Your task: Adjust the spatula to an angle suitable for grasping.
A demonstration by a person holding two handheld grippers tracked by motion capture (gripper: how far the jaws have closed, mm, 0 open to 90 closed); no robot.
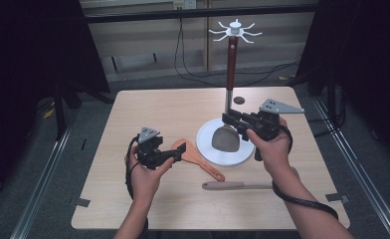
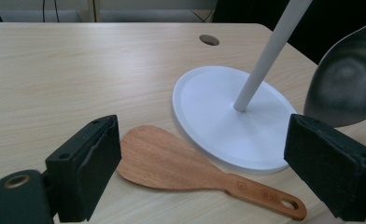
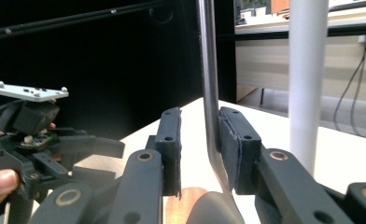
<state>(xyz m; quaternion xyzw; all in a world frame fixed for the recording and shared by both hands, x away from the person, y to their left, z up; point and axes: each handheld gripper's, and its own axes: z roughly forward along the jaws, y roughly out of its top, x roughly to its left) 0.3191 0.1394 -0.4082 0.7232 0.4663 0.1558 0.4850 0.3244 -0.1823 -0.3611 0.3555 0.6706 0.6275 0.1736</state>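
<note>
High view: the right gripper (image 1: 231, 120) holds a grey-headed, red-handled spatula (image 1: 226, 138) upright over the round white stand base (image 1: 208, 148) — the left gripper (image 1: 181, 150) hovers by a flat wooden rice paddle (image 1: 197, 158).

Left gripper view: jaws released, 2 pads apart around the paddle's (image 2: 172, 163) head.

Right gripper view: jaws flank the metal shank (image 3: 210, 93) — 1 pad touches, a small gap remains beside the other.

The grey ladle bowl (image 2: 347, 84) is cut off at the right edge of the left gripper view; its metal handle (image 3: 210, 93) perhaps touches one pad, the contact hidden.
</note>
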